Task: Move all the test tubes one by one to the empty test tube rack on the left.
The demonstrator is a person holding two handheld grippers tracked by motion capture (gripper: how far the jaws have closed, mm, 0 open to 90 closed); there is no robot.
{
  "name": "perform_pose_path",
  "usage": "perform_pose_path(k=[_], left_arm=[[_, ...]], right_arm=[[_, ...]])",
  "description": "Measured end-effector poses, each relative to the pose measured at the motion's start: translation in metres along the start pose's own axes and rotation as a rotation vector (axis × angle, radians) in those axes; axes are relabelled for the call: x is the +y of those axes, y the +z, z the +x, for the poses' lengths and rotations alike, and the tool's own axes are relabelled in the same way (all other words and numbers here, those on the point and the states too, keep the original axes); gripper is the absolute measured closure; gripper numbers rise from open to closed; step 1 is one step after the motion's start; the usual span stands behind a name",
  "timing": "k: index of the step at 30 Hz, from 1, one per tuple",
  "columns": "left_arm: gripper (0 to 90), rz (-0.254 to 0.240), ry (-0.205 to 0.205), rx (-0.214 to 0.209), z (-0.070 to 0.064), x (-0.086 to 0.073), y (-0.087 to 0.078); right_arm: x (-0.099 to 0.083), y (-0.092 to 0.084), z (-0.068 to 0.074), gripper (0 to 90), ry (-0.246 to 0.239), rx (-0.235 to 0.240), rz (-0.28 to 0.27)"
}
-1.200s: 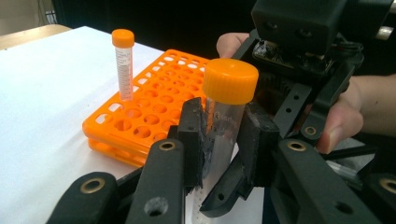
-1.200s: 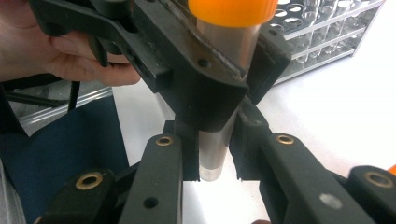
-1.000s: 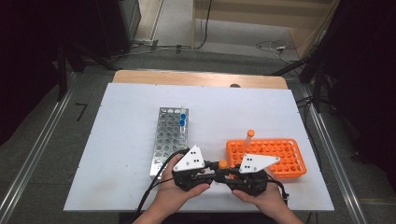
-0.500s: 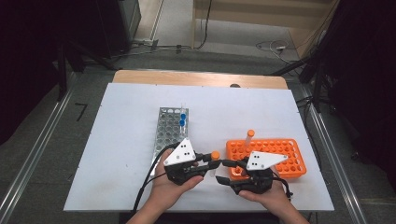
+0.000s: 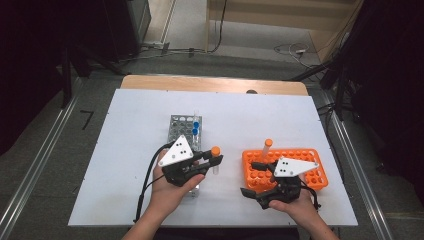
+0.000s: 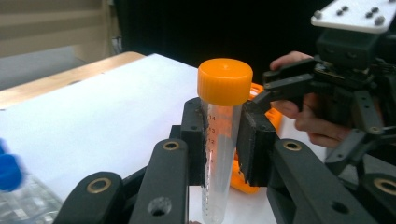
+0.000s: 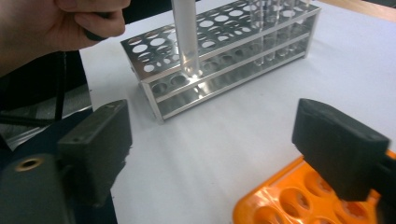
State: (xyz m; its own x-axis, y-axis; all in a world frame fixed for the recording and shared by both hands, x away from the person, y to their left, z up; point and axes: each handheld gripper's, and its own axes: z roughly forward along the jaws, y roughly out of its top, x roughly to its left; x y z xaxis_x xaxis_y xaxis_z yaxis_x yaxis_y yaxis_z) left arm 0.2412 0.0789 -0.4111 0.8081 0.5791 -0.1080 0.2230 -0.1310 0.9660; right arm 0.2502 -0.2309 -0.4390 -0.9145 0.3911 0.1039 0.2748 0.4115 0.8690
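Observation:
My left gripper (image 5: 215, 161) is shut on a clear tube with an orange cap (image 5: 216, 150), held upright by its upper body (image 6: 219, 140). The tube's lower end (image 7: 187, 42) hangs just above the near end of the metal rack (image 5: 181, 125). My right gripper (image 5: 248, 178) is open at the left end of the orange rack (image 5: 305, 176). Its jaws have just been opening, and the gap (image 7: 219, 144) between them holds nothing. A second orange-capped tube (image 5: 267, 146) stands in the orange rack.
Two blue-capped tubes (image 5: 195, 126) stand at the far end of the metal rack. The white table (image 5: 140, 120) has a wooden far edge (image 5: 210, 83). Cables trail from both grippers toward the near edge.
The two grippers, close together a second ago, have parted. The left one has carried the orange-capped tube left toward the metal rack. The right one's jaws have spread wide.

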Motion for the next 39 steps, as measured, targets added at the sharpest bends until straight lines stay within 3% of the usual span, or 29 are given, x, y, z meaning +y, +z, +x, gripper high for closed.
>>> perform_pose_path(k=[4, 8, 15, 26, 29, 39], left_arm=[[74.7, -0.018, -0.004, 0.041, 0.012, 0.005, -0.007], [74.7, -0.024, 0.000, 0.097, 0.023, 0.009, -0.013], [74.7, -0.046, -0.012, 0.155, 0.041, 0.015, -0.014], [74.7, -0.049, -0.014, 0.270, 0.062, 0.001, -0.008], [74.7, -0.049, -0.027, 0.270, 0.064, -0.003, -0.006], [74.7, -0.011, -0.015, 0.288, 0.063, -0.012, 0.004]], right_arm=[[-0.003, -0.007, -0.008, 0.5, 0.012, -0.016, -0.004], [-0.007, -0.018, -0.018, 0.0, 0.034, -0.029, -0.016], [-0.013, -0.034, -0.034, 0.0, 0.075, -0.069, -0.040], [-0.018, -0.042, -0.042, 0.0, 0.096, -0.104, -0.045], [-0.019, -0.042, -0.043, 0.0, 0.097, -0.105, -0.044], [-0.019, -0.042, -0.043, 0.0, 0.094, -0.112, -0.047]])
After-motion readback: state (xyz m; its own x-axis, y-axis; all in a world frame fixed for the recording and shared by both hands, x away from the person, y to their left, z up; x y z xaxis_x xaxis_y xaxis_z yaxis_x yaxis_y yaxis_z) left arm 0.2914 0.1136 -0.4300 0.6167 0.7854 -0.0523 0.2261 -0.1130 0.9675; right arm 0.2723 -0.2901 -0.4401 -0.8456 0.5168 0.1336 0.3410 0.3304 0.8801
